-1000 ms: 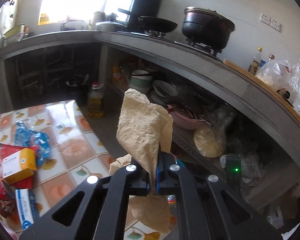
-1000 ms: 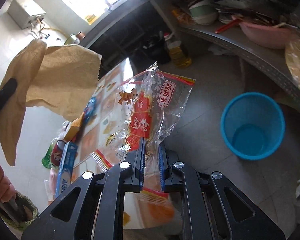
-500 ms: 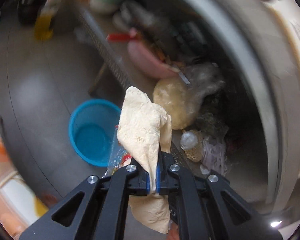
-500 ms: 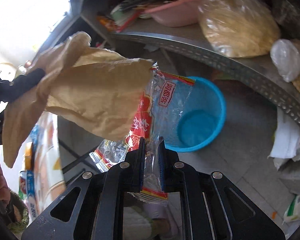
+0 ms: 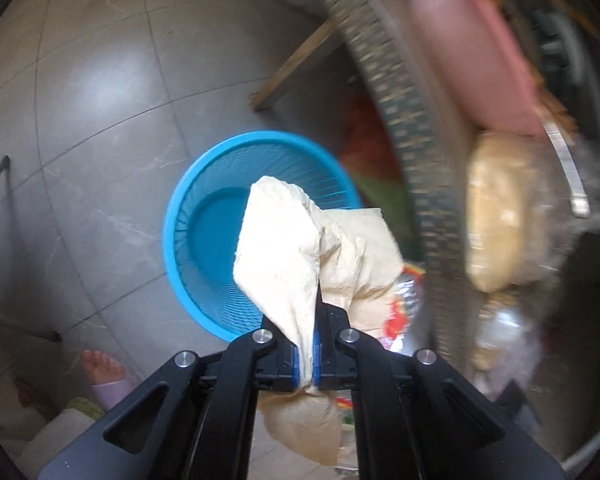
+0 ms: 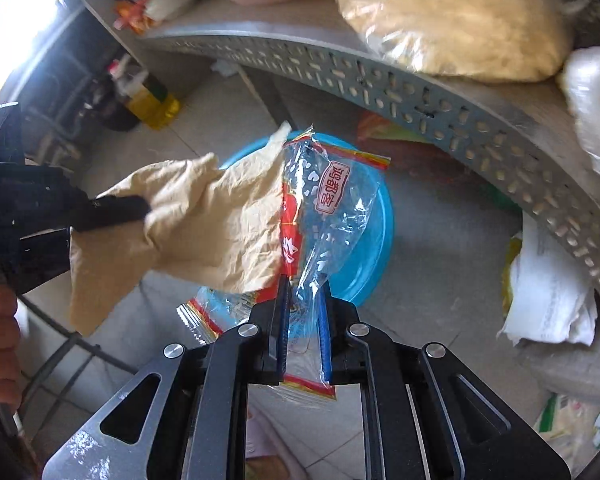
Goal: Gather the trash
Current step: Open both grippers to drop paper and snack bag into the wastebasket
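Note:
My left gripper [image 5: 306, 354] is shut on a crumpled tan paper [image 5: 296, 248] and holds it above a blue plastic basket [image 5: 188, 240] on the floor. In the right wrist view the same paper [image 6: 204, 224] hangs from the left gripper [image 6: 140, 208] over the basket [image 6: 374, 248]. My right gripper [image 6: 303, 316] has its jaws parted a little, with a clear red-printed plastic wrapper [image 6: 324, 216] still between them, also above the basket. The wrapper shows behind the paper in the left wrist view [image 5: 400, 304].
A perforated metal shelf [image 6: 420, 92] runs just beyond the basket, carrying a pink basin [image 5: 472, 52] and a bag of yellow noodles [image 6: 452, 20]. An oil bottle [image 6: 156, 104] stands on the tiled floor. White paper [image 6: 548, 300] lies under the shelf. A bare foot [image 5: 100, 372] is near the basket.
Both grippers tilted down and moved over the blue basket, carrying the paper and wrapper away from the table. The right jaws have parted slightly around the wrapper.

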Action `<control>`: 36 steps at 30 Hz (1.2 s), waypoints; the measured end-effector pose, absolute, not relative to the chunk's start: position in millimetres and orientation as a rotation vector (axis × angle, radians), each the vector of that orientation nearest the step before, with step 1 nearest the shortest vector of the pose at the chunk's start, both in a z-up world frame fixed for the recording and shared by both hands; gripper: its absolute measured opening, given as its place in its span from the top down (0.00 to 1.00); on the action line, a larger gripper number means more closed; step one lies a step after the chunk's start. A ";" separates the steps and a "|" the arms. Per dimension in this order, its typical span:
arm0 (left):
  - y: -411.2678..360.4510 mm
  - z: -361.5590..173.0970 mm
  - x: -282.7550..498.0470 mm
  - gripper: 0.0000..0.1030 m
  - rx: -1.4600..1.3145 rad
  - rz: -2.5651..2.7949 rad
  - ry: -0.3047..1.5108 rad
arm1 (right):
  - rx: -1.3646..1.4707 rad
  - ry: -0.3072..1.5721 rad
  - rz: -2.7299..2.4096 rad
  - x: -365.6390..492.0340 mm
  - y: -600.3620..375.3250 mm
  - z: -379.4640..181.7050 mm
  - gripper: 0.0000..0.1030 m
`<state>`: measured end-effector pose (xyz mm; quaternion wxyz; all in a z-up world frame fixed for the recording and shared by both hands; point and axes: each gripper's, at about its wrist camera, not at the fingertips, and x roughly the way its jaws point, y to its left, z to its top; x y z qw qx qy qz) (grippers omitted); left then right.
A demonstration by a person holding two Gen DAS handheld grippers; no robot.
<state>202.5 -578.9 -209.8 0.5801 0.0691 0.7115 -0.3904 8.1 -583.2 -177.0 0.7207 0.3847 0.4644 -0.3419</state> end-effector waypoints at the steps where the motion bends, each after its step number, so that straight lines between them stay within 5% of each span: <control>1: -583.4 -217.3 201.3 0.96 0.197 -0.898 1.666 | 0.840 1.044 -0.758 11.4 -584.8 -182.2 0.88; 7: -608.3 -253.1 192.8 0.93 0.392 -0.866 1.644 | 0.752 1.148 -0.768 43.2 -599.2 -208.6 0.74; 10: -615.9 -262.6 192.9 0.73 0.438 -0.853 1.639 | 0.724 1.176 -0.742 54.9 -606.6 -222.6 0.53; 15: -612.6 -258.4 197.8 0.59 0.388 -0.849 1.614 | 0.694 1.174 -0.768 55.0 -610.7 -223.8 0.44; 26: -601.0 -210.4 196.6 0.54 0.336 -0.911 1.568 | 0.709 1.060 -0.836 15.4 -585.5 -190.2 0.43; 36: -513.8 -86.4 174.7 0.37 0.168 -1.164 1.388 | 0.664 0.940 -0.745 -4.4 -537.4 -128.0 0.32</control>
